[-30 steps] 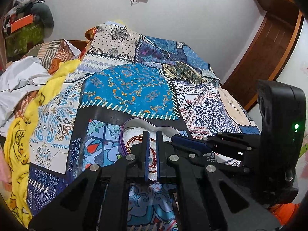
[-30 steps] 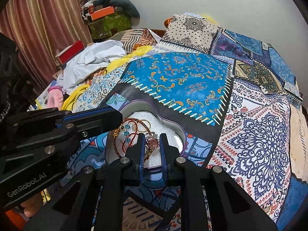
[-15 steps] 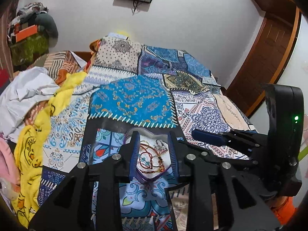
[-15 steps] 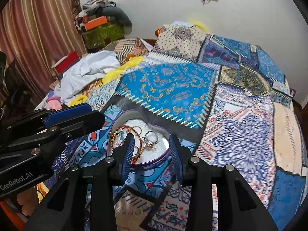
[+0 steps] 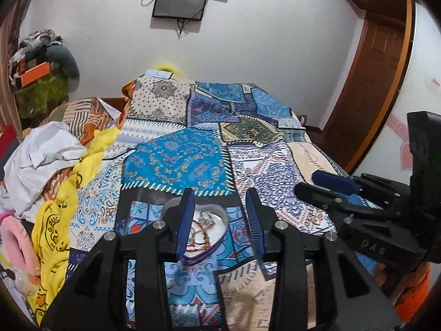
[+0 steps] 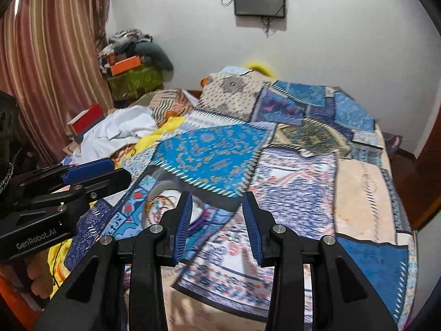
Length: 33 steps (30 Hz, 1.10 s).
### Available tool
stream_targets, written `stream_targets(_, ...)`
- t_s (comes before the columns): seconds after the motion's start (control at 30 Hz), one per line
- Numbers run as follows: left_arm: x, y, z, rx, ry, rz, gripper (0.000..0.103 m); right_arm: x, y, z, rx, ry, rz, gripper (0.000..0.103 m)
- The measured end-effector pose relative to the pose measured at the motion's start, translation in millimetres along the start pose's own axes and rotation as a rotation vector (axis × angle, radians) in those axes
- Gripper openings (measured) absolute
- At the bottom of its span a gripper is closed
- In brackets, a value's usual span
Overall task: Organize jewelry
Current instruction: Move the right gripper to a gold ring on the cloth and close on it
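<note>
A white heart-shaped jewelry box point(image 5: 217, 215) with a purple rim lies on the patterned bedspread point(image 5: 179, 160). It holds orange-red bangles and necklaces point(image 5: 202, 230) and small silver pieces. My left gripper point(image 5: 219, 209) is open and empty, raised above and just in front of the box. In the right wrist view the box point(image 6: 165, 198) sits low left, partly behind my left finger. My right gripper point(image 6: 217, 212) is open and empty, raised to the right of the box. Each gripper shows in the other's view: the right one point(image 5: 325, 184), the left one point(image 6: 96, 173).
A heap of white, yellow and striped clothes point(image 5: 49, 160) lies along the bed's left side. A striped curtain point(image 6: 46, 69) and stacked boxes point(image 6: 132, 71) stand at the far left. A wooden door point(image 5: 377, 63) is at the right. A dark screen point(image 5: 180, 2) hangs on the wall.
Both grippers have opened wide and pulled up and back from the jewelry box. The right gripper let go of a piece it held over the box; the box now looks smaller and farther.
</note>
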<state>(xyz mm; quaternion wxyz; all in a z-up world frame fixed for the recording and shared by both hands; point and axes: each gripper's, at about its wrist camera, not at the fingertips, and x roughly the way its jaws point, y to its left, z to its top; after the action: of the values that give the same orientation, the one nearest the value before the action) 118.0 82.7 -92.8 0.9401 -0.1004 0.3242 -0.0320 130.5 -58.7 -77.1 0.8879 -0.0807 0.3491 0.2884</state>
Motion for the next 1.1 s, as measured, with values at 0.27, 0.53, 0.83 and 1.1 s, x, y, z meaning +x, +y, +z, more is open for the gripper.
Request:
stream_targets(0.27, 10, -43, 3, 0.062, 0.026, -0.042, 0.038, -29, -43, -14, 0.064, -0.041, -0.072, 0.038)
stream_targets(0.53, 37, -84, -3, 0.103, 0.082, -0.087, 0.042, -50, -87, -34, 0.139, -0.044, -0.135, 0.038)
stream_targets(0.83, 75, -105, -26, 0.119, 0.192, -0.111, 0.042, -34, -122, -70, 0.181, 0.077, -0.153, 0.044)
stream_targets(1.1, 103, -97, -47, 0.113, 0.277, -0.075, 0.042, -6, -112, -78, 0.140, 0.141, -0.051, 0.044)
